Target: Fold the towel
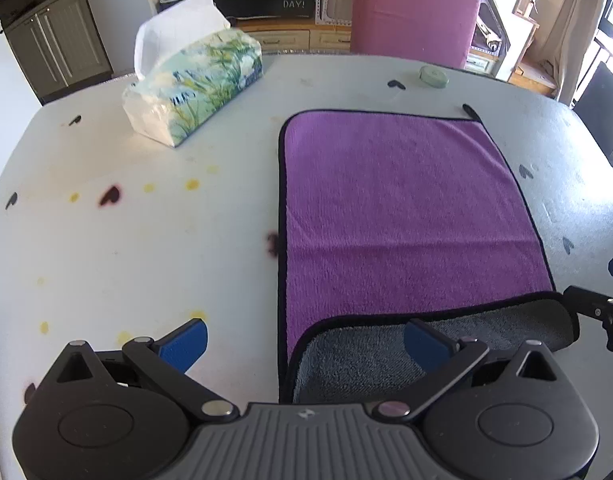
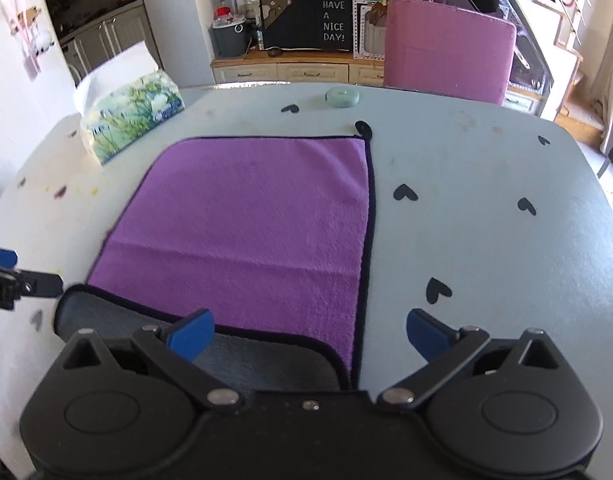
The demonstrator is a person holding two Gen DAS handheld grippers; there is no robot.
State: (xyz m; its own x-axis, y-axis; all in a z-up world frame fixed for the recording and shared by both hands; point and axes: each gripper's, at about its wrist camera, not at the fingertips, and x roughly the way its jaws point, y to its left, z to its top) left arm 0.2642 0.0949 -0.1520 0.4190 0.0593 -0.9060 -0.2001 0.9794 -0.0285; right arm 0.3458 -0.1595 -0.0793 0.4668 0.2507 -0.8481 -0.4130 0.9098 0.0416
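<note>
A purple towel (image 1: pixel 402 204) with black trim lies flat on the white table (image 1: pixel 126 240); it also shows in the right wrist view (image 2: pixel 246 224). Its near edge is turned over, showing the grey underside (image 1: pixel 386 356) (image 2: pixel 266 360). My left gripper (image 1: pixel 306 340) is open over the towel's near left corner, blue fingertips (image 1: pixel 186 344) spread wide. My right gripper (image 2: pixel 308 334) is open over the near right corner. Each gripper's tip shows at the edge of the other's view (image 1: pixel 594 308) (image 2: pixel 10 276). Neither holds anything.
A tissue pack (image 1: pixel 194 88) (image 2: pixel 130 116) stands at the far left of the table. A small mint round case (image 1: pixel 433 77) (image 2: pixel 342 97) lies at the far edge. A pink chair (image 1: pixel 414 16) (image 2: pixel 446 52) stands behind the table. Black heart marks (image 2: pixel 404 192) dot the tabletop.
</note>
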